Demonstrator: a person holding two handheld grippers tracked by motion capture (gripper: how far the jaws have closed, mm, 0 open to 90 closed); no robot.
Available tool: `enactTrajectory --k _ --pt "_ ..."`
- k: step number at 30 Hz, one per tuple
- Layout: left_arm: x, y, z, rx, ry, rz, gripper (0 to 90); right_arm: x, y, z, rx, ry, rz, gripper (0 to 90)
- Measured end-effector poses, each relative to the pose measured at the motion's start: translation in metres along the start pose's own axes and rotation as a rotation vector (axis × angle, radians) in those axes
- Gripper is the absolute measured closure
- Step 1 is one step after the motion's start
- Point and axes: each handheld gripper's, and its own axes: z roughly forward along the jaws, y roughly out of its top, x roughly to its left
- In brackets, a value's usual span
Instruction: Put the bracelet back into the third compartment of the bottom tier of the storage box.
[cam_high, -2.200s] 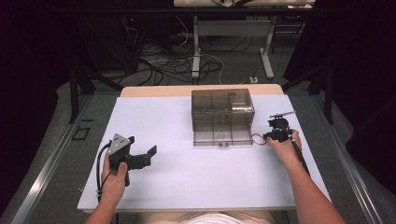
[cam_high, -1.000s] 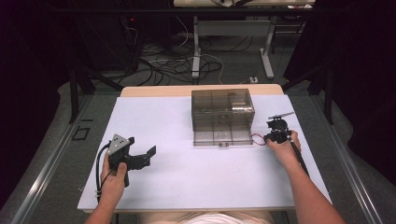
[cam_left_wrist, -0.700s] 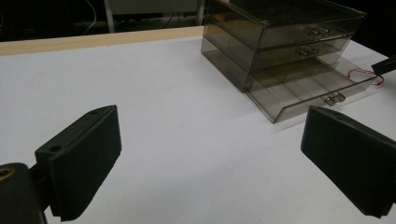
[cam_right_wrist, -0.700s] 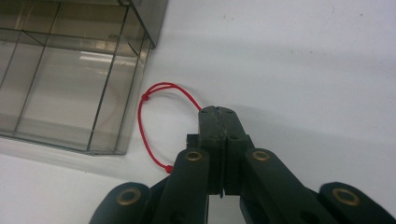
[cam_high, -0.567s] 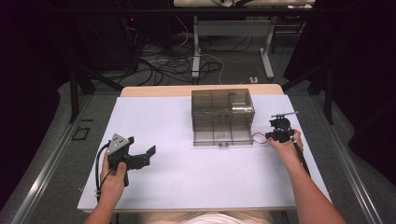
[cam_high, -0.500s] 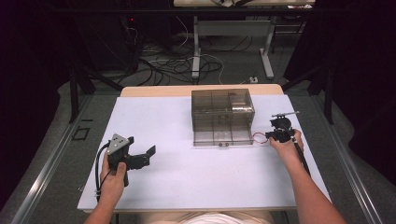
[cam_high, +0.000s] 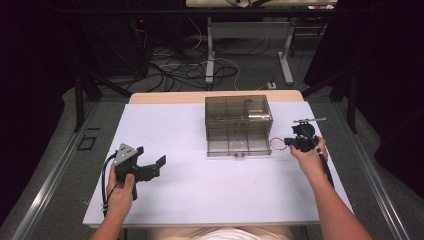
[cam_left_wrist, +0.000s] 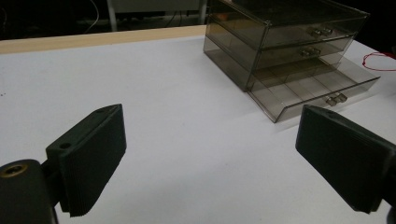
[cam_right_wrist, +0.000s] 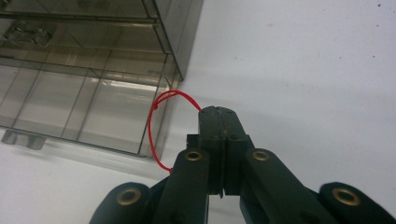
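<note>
Scene: a white table seen from above, with a person's forearms entering from the bottom edge of the frame.
Drawer unit: a smoky clear plastic drawer unit sits upper centre of the high view; its bottom drawer is pulled out and looks empty.
Red string: a thin red string loop hangs from the right gripper, arching over the open drawer's near corner in the right gripper view; in the high view it lies just right of the unit.
Right gripper: the right gripper, at centre right of the high view, has its jaws pressed together on the string.
Left gripper: the left gripper, at lower left of the high view, has its jaws spread wide with nothing between them, well apart from the unit.
Risk: the string is very thin and pinched only at one edge, so it could slip out during the move.
Risk: the loop could catch on the drawer's front corner and tug the light unit.
Risk: dropped early, the loop could land outside the drawer.
</note>
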Motion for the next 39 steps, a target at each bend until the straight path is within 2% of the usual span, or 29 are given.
enactTrajectory --k 13,22,39 --pt "-0.001 -0.001 0.001 -0.01 -0.009 0.002 9.0 0.008 0.004 -0.012 -0.052 0.026 0.005 90.0" --pt "-0.003 -0.001 0.002 -0.011 -0.005 0.02 8.9 0.014 0.006 -0.018 -0.087 0.036 -0.019 90.0" --pt "-0.004 -0.002 0.002 -0.018 -0.006 0.019 9.0 0.028 0.008 -0.021 -0.142 0.07 -0.056 90.0"
